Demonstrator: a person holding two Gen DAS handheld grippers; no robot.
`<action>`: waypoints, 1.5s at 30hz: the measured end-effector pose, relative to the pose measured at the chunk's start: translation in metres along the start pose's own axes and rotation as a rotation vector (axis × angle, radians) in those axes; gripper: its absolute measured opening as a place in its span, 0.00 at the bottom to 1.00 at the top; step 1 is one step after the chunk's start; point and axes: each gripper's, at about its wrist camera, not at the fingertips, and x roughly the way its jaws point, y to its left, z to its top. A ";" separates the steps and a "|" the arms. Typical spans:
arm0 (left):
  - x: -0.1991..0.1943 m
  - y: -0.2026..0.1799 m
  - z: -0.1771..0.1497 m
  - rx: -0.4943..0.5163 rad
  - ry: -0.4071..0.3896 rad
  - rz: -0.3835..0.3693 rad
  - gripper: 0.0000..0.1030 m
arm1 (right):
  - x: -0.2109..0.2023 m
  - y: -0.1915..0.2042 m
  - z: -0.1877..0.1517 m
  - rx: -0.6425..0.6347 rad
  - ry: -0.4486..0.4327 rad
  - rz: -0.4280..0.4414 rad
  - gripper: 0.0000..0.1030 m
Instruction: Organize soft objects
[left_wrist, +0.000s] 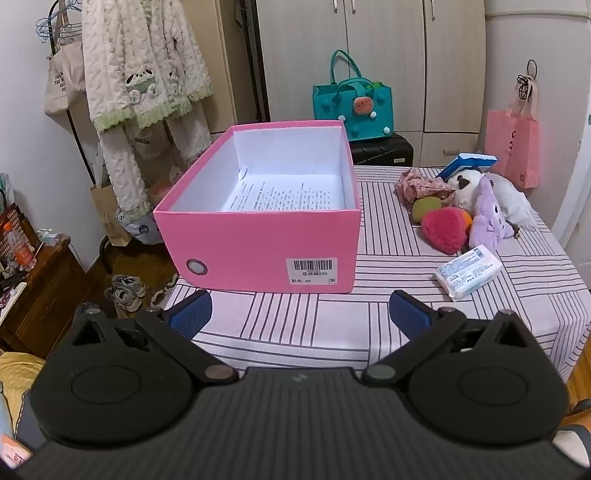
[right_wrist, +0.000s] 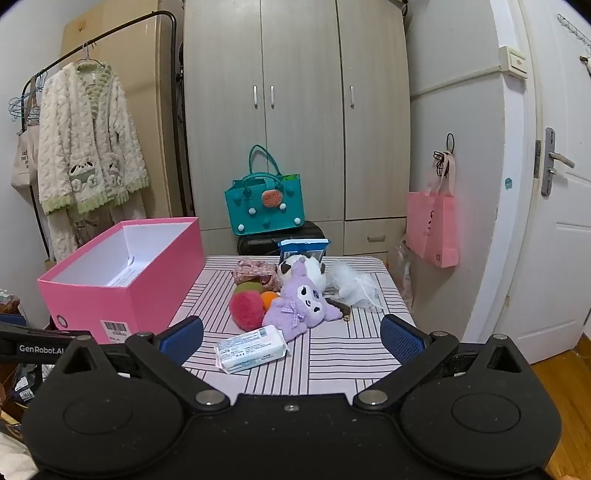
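A pink box (left_wrist: 255, 243) (right_wrist: 122, 295) stands open on the striped table, holding only a printed sheet. A pile of soft things lies to its right: a purple plush (right_wrist: 299, 306) (left_wrist: 487, 218), a red plush heart (right_wrist: 246, 308) (left_wrist: 443, 229), a white plush (right_wrist: 308, 269), a floral cloth (right_wrist: 255, 271) and a white mesh puff (right_wrist: 354, 282). A tissue pack (right_wrist: 251, 349) (left_wrist: 467, 271) lies nearest. My left gripper (left_wrist: 299, 314) stands open before the box. My right gripper (right_wrist: 291, 338) stands open just short of the tissue pack. Nothing sits between either pair of fingers.
The striped tablecloth (left_wrist: 332, 332) covers a small table. Behind it a teal bag (right_wrist: 266, 199) sits on a black case by the wardrobe (right_wrist: 295, 110). A pink bag (right_wrist: 432, 229) hangs at right, a fleece robe (right_wrist: 88, 147) on a rack at left.
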 end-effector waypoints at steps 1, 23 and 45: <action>0.000 0.000 0.000 -0.001 0.003 -0.004 1.00 | 0.000 0.000 0.000 0.001 0.001 0.001 1.00; 0.000 0.000 -0.002 0.023 -0.038 -0.020 1.00 | 0.000 -0.003 -0.002 0.005 0.002 0.001 1.00; -0.008 0.003 -0.005 0.013 -0.107 -0.025 1.00 | -0.009 -0.004 -0.003 -0.013 -0.064 0.020 1.00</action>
